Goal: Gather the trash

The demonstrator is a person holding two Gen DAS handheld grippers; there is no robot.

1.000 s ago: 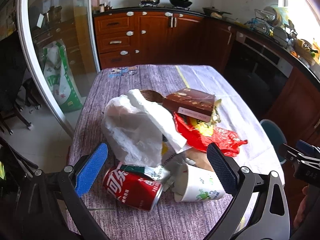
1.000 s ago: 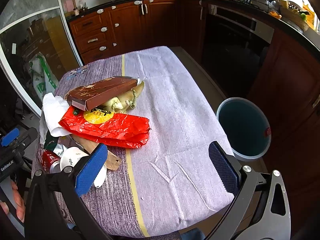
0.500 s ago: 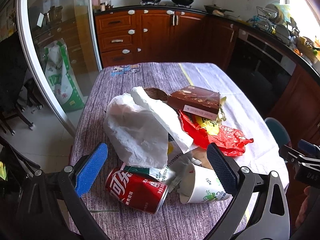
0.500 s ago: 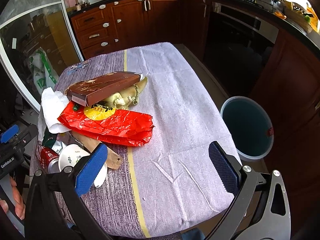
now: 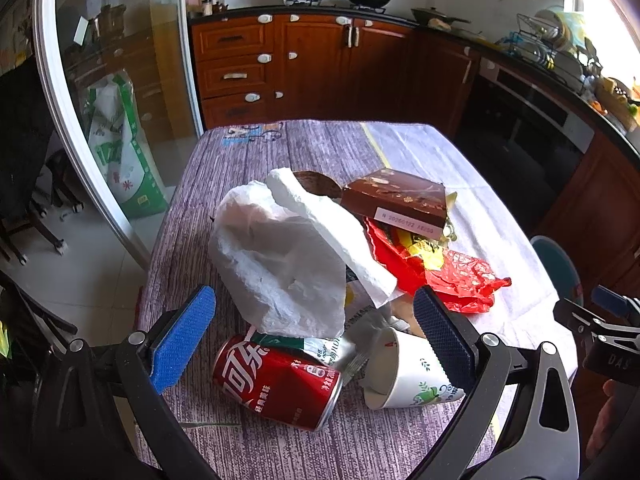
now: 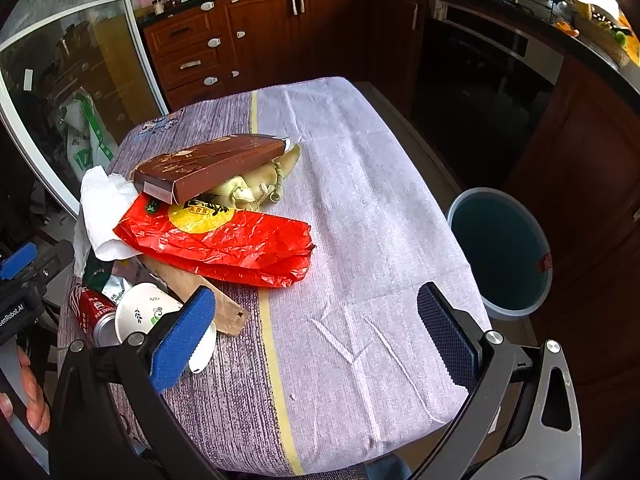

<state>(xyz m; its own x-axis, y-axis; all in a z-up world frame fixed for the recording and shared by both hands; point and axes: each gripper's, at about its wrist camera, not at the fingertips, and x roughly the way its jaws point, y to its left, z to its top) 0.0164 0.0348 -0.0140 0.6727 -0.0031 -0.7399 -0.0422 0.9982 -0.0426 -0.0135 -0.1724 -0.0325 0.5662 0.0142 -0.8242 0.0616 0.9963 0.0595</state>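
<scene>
Left wrist view: the left gripper [image 5: 314, 330] hangs with its jaws spread wide and nothing between them, framing the near end of the rubbish heap, which suggests it is sizing up a first pick. Just ahead of the gap lies the red cola can [image 5: 278, 386] on its side, and beside it, close to the right-hand pad, a tipped paper cup [image 5: 408, 376]; both sit low and free, so either looks easy to pinch. Beyond the jaws a white plastic bag [image 5: 280, 264] slumps over the pile, with a brown box [image 5: 396, 202] propped on a red bag [image 5: 452, 276] further off. In the right wrist view the right gripper [image 6: 312, 334] is likewise wide open and holding nothing, over bare tablecloth [image 6: 360, 184]. The bin [image 6: 500, 252] stands on the floor outside its right-hand jaw, probably the destination for everything.
</scene>
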